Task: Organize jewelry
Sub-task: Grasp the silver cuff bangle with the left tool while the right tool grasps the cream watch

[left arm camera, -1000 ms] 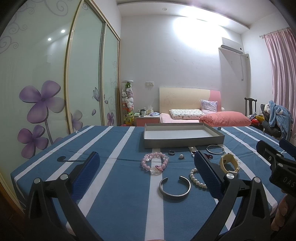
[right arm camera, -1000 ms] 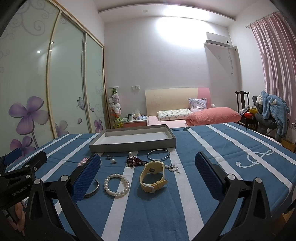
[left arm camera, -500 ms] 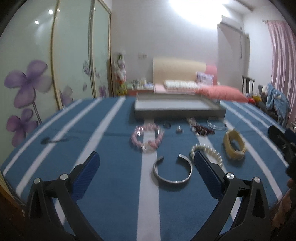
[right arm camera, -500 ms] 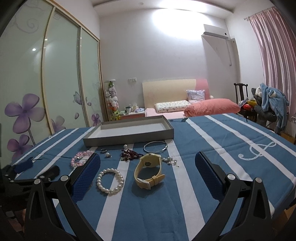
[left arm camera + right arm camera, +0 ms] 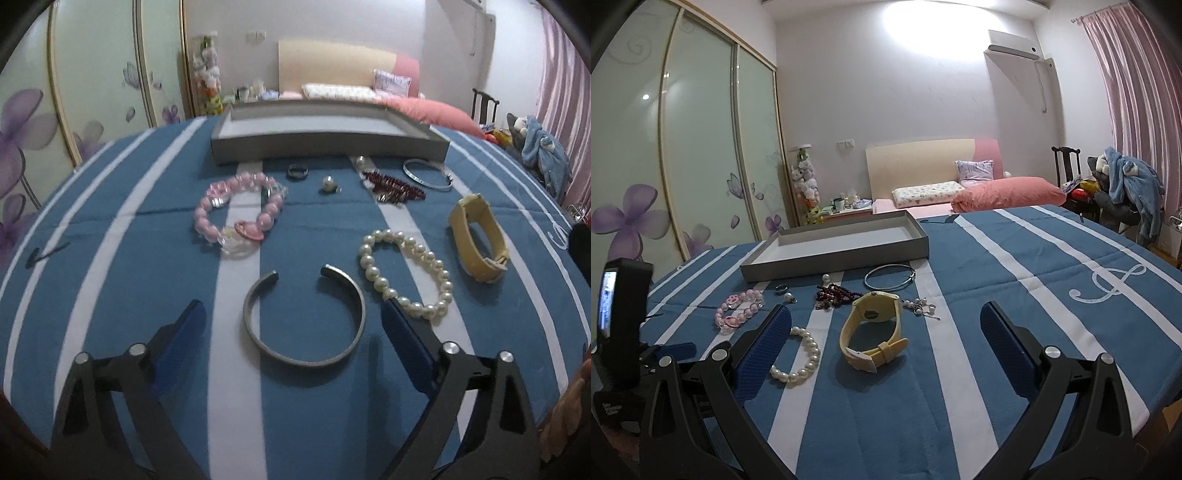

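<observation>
— Where is the silver cuff (image 5: 303, 320) placed relative to the left gripper (image 5: 291, 314)?

— It is seen lying flat on the blue striped cloth (image 5: 122, 280), between the two blue pads, which are spread wide on either side of it. Neither pad is seen touching it. Its gap is turned away from the camera, toward the grey tray (image 5: 328, 142).

— And what is found around it?

— A pearl bracelet (image 5: 406, 271) is laid just beside the right pad, partly covered by its tip. A pink bead bracelet (image 5: 240, 214) is set farther out on the left, and a yellow watch (image 5: 478, 238) is stood on its edge to the right. Nearer the tray, a dark ring (image 5: 297, 171), a small pearl piece (image 5: 328, 184), a string of dark red beads (image 5: 393, 186) and a thin silver bangle (image 5: 427, 179) are spread in a loose row.

— How is the right gripper (image 5: 886, 326) held?

— Its fingers are also spread wide, with nothing pinched. The yellow watch (image 5: 873, 334) is framed between them, closer to the left pad, and the pearl bracelet (image 5: 801, 356) is lying just beside that pad. The tray (image 5: 834, 251) is seen farther back on the cloth (image 5: 1015, 280), with nothing visible inside it.

— Is the left gripper caught in that view?

— Its black body (image 5: 622, 332) is visible at the left edge.
</observation>
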{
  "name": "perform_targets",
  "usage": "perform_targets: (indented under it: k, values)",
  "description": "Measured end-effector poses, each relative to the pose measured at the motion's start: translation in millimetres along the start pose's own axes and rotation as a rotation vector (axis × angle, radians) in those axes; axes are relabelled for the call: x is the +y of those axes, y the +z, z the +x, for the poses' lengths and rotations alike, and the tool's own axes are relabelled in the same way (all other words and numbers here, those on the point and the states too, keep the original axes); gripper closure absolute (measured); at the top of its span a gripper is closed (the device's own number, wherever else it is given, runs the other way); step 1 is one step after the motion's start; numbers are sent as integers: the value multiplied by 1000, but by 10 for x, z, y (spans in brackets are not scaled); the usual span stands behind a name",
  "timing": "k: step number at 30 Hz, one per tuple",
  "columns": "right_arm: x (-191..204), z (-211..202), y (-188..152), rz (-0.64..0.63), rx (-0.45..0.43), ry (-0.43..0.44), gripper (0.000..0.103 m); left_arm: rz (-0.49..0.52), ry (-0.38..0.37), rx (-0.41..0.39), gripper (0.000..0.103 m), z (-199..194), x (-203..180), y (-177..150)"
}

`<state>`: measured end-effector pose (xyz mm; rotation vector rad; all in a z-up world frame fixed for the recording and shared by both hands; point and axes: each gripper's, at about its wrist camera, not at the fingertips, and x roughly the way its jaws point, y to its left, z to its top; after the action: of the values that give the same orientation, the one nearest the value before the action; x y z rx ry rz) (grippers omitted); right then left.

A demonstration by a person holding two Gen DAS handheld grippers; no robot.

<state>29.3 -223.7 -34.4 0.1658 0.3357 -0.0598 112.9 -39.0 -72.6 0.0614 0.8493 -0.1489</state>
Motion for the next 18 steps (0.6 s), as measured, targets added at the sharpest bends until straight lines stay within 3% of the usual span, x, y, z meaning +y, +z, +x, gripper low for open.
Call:
perform_targets:
  k: [7, 12, 18]
  values:
    - [7, 23, 7, 3, 7, -1, 2, -4, 22, 22, 18, 14, 15, 44]
    - [2, 38, 21, -3, 11, -4, 2, -6, 28, 3, 37, 21, 62, 80]
    - [3, 207, 86, -12, 85, 12, 2, -32, 12, -3, 37, 33, 195, 108]
